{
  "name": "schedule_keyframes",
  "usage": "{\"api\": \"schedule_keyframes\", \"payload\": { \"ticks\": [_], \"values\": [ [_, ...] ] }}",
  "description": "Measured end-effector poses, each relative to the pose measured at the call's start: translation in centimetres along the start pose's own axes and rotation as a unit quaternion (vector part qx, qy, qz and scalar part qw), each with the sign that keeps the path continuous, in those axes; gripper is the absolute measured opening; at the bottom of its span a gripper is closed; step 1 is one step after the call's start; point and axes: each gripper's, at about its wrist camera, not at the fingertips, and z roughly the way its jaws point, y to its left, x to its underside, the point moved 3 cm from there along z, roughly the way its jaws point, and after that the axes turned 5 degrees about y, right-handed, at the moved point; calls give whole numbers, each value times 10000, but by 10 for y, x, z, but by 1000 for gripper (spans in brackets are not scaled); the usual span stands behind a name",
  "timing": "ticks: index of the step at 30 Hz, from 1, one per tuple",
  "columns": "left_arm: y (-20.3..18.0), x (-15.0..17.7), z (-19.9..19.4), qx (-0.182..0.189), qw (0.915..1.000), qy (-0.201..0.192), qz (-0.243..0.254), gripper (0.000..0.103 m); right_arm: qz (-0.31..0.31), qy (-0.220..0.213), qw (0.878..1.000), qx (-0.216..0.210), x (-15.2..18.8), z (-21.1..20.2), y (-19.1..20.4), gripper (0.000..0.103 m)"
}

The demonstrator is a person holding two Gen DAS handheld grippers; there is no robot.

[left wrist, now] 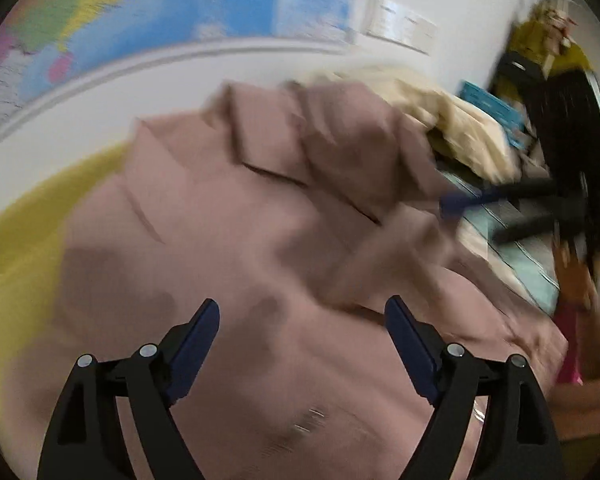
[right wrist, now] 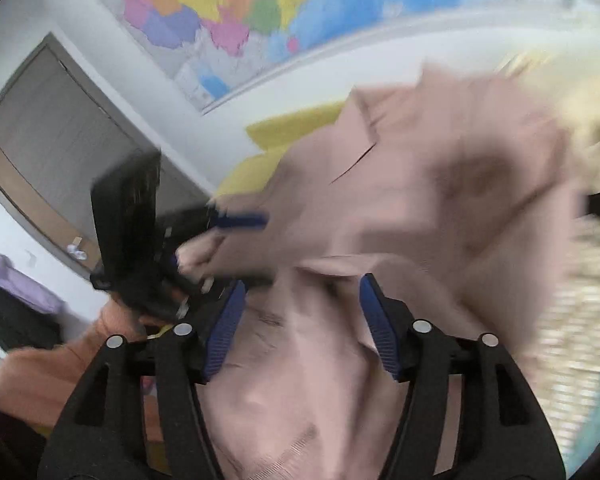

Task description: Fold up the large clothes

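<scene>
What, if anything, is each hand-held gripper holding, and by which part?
Nothing. The left hand-held gripper and right hand-held gripper both have their jaws apart above the pink garment, gripping no part of it.

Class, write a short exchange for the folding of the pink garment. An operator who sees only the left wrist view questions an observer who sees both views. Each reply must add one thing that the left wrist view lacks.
Operator: Is the right gripper open? It is only a blur at my right edge.
Observer: Yes. In its own view its fingers stand well apart, with the pink garment spread between and beneath them.
Operator: Are there other clothes outside my view?
Observer: Yes. A purple cloth lies at the far left over something dark, low beside a grey door.
</scene>
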Motion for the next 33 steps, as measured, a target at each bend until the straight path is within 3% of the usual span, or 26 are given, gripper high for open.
{"api": "schedule_keyframes", "payload": {
  "ticks": [4, 5, 7, 9, 11, 13, 14, 15, 16, 20, 24, 26, 27, 29, 31, 33],
  "values": [
    [-38, 2, 13, 334, 9989, 104, 308, 93, 150, -549, 9940, 931, 4, -45, -32, 68],
    [-46, 0, 22, 270, 9988, 182, 379, 93, 356, -603, 9903, 1203, 3, -47, -47, 68],
    [-55, -2, 38, 222, 9983, 389, 373, 89, 634, -541, 9874, 1345, 1, -43, -67, 68],
    [-58, 1, 55, 295, 9966, 697, 312, 66, 722, -467, 9810, 1740, -3, -30, -86, 68],
    [-52, 3, 63, 334, 9948, 948, 159, 29, 848, -273, 9800, 1780, -11, -11, -106, 68],
    [-39, 2, 53, 567, 9941, 928, -12, 18, 982, -183, 9811, 1659, -18, 1, -119, 61],
    [-29, 0, 40, 607, 9947, 829, -72, 16, 993, -154, 9835, 1505, -23, 5, -122, 42],
    [-20, -1, 29, 606, 9954, 731, -105, 15, 935, -136, 9844, 1482, -28, 7, -123, 13],
    [-10, -3, 15, 561, 9964, 628, -123, 15, 932, -134, 9843, 1495, -31, 6, -123, 2],
    [36, -19, -25, -151, 9989, 305, -322, 17, 1116, -504, 9796, 1593, -47, -26, -127, 3],
    [84, -25, -29, -1271, 9889, 262, -730, 29, 1523, -624, 9698, 1798, -50, -42, -144, 3],
    [81, -19, -24, -1048, 9914, 303, -728, 51, 1505, -496, 9678, 1955, -48, -35, -146, 3],
    [70, -13, -18, -747, 9951, 354, -546, 57, 1505, -464, 9677, 1970, -44, -34, -147, 4],
    [54, -8, -12, -829, 9956, 368, -234, 70, 1529, -533, 9674, 1945, -41, -38, -145, 6],
    [35, 3, -2, -705, 9964, 473, 83, 79, 1491, -641, 9686, 1885, -37, -44, -139, 24],
    [30, 6, 14, -758, 9948, 641, 230, 80, 1305, -766, 9680, 2000, -33, -47, -126, 49]
  ]
}}
